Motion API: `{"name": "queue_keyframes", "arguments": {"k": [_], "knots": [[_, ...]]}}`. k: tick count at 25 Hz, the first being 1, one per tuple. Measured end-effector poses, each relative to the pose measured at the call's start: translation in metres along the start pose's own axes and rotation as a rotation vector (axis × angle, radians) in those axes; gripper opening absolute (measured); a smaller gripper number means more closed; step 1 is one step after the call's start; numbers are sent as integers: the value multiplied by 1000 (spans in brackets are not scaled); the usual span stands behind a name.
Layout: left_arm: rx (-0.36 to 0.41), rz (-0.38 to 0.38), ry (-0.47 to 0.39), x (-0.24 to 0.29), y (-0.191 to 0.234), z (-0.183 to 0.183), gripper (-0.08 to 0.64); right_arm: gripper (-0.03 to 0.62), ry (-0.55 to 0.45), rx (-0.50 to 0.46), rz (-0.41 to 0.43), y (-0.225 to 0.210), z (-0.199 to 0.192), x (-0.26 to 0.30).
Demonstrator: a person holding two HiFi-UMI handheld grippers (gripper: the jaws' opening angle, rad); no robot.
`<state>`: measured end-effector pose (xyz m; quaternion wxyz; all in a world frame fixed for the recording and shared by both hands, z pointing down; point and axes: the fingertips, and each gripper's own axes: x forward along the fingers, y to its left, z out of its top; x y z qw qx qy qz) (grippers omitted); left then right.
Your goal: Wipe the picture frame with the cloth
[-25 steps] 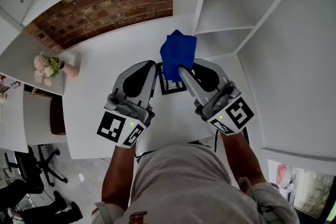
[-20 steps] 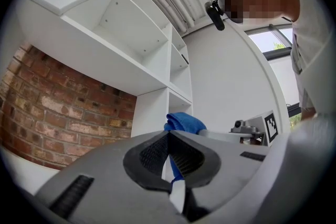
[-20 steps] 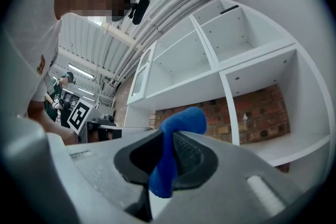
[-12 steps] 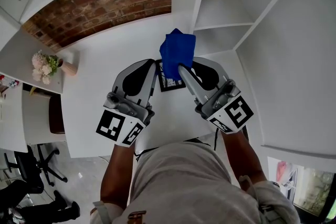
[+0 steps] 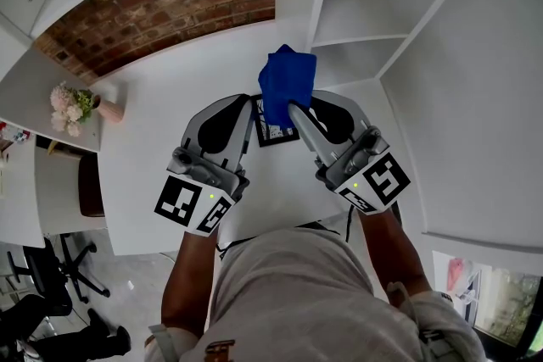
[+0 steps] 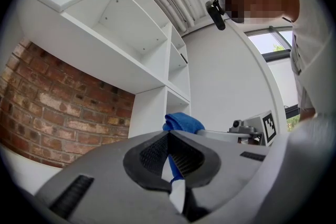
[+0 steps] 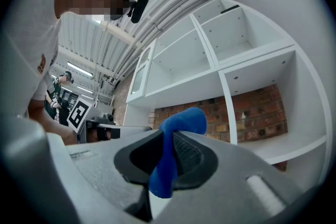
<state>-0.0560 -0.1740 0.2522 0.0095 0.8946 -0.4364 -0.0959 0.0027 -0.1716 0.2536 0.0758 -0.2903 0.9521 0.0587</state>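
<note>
The blue cloth [image 5: 287, 80] was clamped between the jaws of the right gripper [image 5: 293, 109]. In the right gripper view a fold of it was seen squeezed between the two pads, with a rounded bunch standing up past the tips [image 7: 181, 122]. The jaws of the left gripper [image 5: 251, 106] were closed tip to tip, and nothing could be made out between them in the left gripper view; the cloth [image 6: 181, 121] was seen just beyond them. The picture frame [image 5: 273, 134], dark-edged, was laid flat on the white desk [image 5: 170, 114] between the two grippers, its left edge just beside the left gripper's tip. Its upper right part was covered in the head view by the cloth and the right gripper. Whether the cloth was actually touching the frame could not be told. A white shelf unit [image 5: 356, 13] was seen at the far right of the desk, a brick wall [image 5: 170, 8] behind it and a small pot of flowers [image 5: 75, 106] at the desk's left end. Set against the frames from a second and half a second earlier, almost nothing was found changed. Both grippers, the cloth and the frame were kept in the same places relative to one another, the right jaws were still clenched on the cloth, and the left jaws were still closed.
</note>
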Motion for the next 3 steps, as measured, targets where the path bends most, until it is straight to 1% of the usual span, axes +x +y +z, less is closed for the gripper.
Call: {"name": "queue_keyframes", "arguments": {"k": [3], "knots": [[-1,-2,-1,-1,1,0,0,46,2,-1,-4,0,-1,0]]}}
